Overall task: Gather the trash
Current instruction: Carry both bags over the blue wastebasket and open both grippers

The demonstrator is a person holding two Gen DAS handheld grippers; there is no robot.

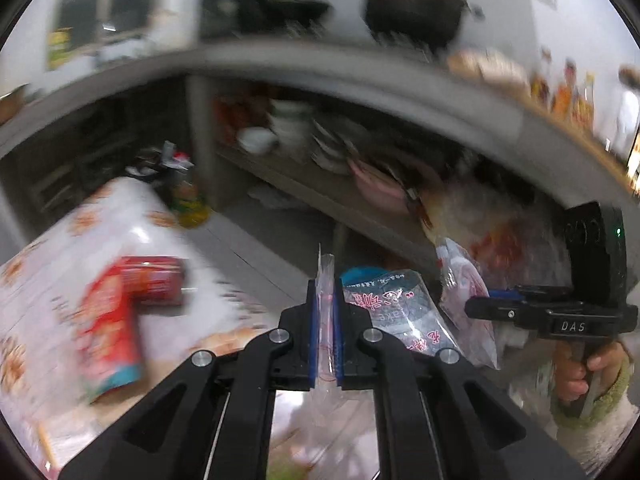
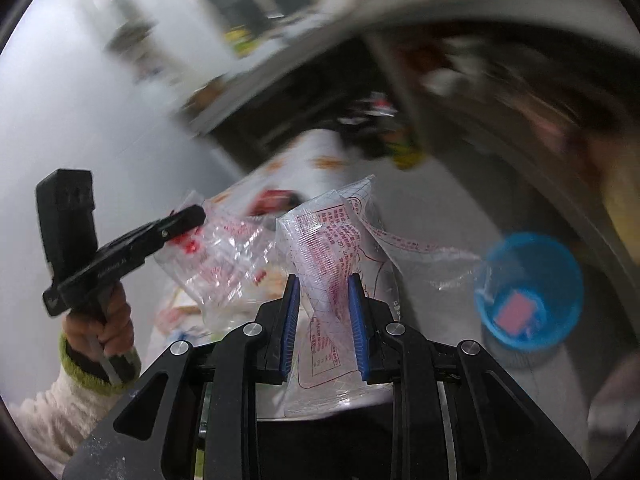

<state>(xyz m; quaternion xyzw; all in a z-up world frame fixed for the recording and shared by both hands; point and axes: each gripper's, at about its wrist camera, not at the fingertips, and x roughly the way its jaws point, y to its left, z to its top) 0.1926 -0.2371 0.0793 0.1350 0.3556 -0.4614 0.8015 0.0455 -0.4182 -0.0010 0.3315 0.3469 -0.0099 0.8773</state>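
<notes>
Left gripper (image 1: 325, 328) pinched nearly shut on a thin clear plastic wrapper (image 1: 326, 280), held above the patterned table (image 1: 132, 208) edge. Right gripper (image 2: 325, 320) partly closed on a crumpled clear printed bag (image 2: 332, 248), off the table's side; blue bin (image 2: 528, 292) on the floor beyond it

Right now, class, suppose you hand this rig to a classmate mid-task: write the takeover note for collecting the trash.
Left gripper: shut on a thin clear plastic wrapper.
Right gripper: shut on a crumpled clear bag with red print.
Blue bin: on the floor, ahead and right of the right gripper, with a pink scrap inside.
Done: both pieces are lifted clear of the table.
Left: drop both in the bin, then fetch the red can and red packet lying on the table.
</notes>
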